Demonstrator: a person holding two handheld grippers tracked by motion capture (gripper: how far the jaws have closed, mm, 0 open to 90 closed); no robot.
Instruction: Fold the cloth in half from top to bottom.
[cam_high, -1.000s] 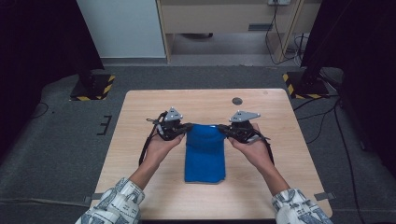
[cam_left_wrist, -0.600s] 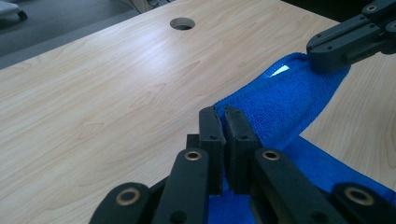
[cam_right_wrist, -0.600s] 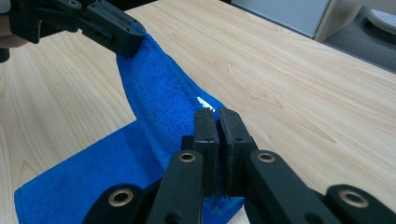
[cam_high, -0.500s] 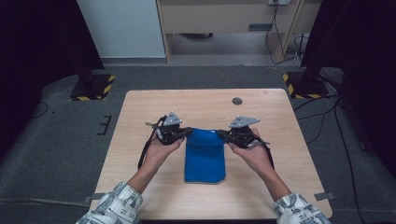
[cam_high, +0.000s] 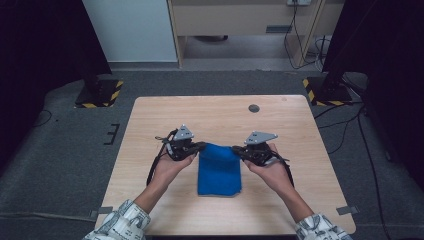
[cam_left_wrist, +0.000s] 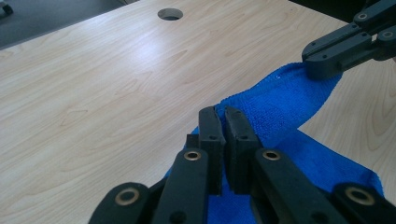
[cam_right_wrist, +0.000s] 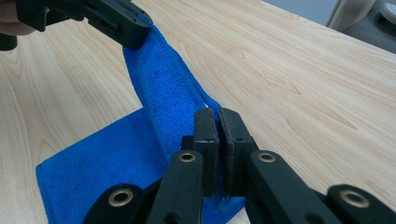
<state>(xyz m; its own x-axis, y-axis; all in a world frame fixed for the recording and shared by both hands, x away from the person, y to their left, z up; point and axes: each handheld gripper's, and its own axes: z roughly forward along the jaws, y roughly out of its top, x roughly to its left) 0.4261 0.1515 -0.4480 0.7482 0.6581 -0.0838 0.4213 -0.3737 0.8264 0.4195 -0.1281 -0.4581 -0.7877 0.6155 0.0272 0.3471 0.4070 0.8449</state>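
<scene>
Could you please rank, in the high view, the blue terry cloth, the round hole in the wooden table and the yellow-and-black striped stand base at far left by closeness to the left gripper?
1. Blue terry cloth: pinched at its corner by the left gripper.
2. Yellow-and-black striped stand base: on the floor, off the table's far left corner.
3. Round hole: far right part of the wooden table.

The last two are fairly close.

The bench (cam_high: 165, 115) has a light wood-grain top with rounded corners. A round cable hole (cam_high: 254, 108) sits near its far edge, toward the right. The floor (cam_high: 60, 160) around the bench is grey carpet. Two black stand bases with yellow-and-black hazard stripes rest on the floor: one beyond the far-left corner (cam_high: 99, 94), one beyond the far-right corner (cam_high: 325, 91). Black cables (cam_high: 350, 130) trail across the floor on the right. A pale cabinet (cam_high: 240, 20) stands at the back.
</scene>
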